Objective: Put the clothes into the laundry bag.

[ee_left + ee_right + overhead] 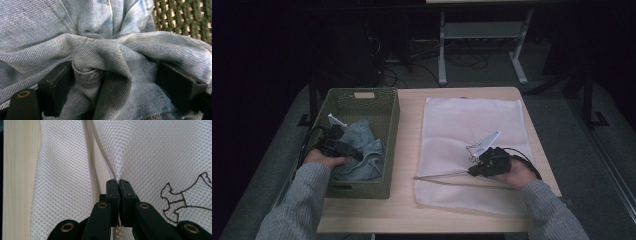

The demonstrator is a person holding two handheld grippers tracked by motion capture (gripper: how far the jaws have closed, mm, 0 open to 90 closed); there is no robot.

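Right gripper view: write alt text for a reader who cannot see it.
Black tongs shut on a pinched fold of white mesh bag lying on a pale wooden table. A brown embroidered outline marks the mesh at right.

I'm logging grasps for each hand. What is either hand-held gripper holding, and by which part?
The right hand-held gripper pinches the white mesh bag at a raised fold by its zipper edge. The left hand-held gripper straddles a bunched fold of the jeans, jaws apart.
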